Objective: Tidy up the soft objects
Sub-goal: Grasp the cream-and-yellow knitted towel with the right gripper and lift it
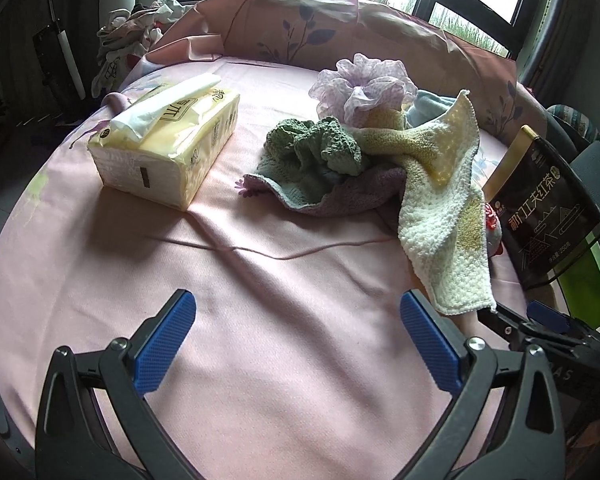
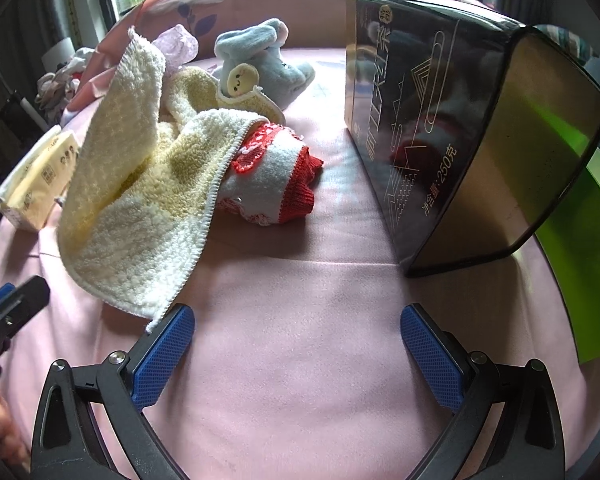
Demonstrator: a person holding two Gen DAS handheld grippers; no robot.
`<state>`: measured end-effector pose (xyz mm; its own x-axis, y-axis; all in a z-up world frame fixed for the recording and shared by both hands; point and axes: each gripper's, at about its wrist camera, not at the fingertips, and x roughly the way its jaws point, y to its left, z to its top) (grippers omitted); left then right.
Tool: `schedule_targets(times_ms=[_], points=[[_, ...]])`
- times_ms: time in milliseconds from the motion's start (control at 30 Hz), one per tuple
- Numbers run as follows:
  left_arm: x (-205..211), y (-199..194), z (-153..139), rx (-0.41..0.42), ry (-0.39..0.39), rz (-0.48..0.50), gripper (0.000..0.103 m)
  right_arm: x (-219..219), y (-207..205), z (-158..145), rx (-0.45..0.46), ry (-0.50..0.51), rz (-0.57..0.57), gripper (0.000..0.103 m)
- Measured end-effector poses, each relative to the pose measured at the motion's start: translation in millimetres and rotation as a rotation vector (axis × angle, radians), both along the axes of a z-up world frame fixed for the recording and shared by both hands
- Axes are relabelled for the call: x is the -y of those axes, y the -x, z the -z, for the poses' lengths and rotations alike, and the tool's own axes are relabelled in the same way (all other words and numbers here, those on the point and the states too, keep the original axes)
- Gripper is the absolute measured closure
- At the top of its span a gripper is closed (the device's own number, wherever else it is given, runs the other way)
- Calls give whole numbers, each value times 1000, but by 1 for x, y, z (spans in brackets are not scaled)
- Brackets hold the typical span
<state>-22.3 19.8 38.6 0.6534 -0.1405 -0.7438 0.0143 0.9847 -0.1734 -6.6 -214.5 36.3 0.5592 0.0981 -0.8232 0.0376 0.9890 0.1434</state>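
A heap of soft things lies on the pink sheet [image 1: 284,312]: a cream-and-yellow towel [image 1: 440,208] [image 2: 140,200], a green knitted piece [image 1: 320,148], a mauve cloth [image 1: 356,196], a lilac mesh puff [image 1: 364,84] and a blue plush slipper [image 2: 268,68]. A red-and-white knitted sock [image 2: 276,184] lies half under the towel. My left gripper [image 1: 298,344] hovers open over bare sheet in front of the heap. My right gripper [image 2: 298,354] is open too, its left finger [image 2: 168,352] beside the towel's hanging corner.
A pack of tissues [image 1: 168,144] lies left of the heap. A dark tea tin [image 2: 460,120] stands at the right, with a green panel [image 2: 580,272] behind it. A pink flowered pillow [image 1: 340,28] and windows close off the back.
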Motion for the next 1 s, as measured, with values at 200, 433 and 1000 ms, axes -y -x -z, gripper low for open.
schedule_targets(times_ms=[200, 433, 1000], points=[[-13, 5, -14, 41, 72, -11, 2, -25, 6, -67, 160, 158, -63, 0], [-36, 6, -20, 42, 86, -73, 9, -54, -37, -85, 154, 87, -105, 0], [-63, 2, -18, -2, 171, -140, 26, -84, -94, -42, 28, 68, -73, 85]])
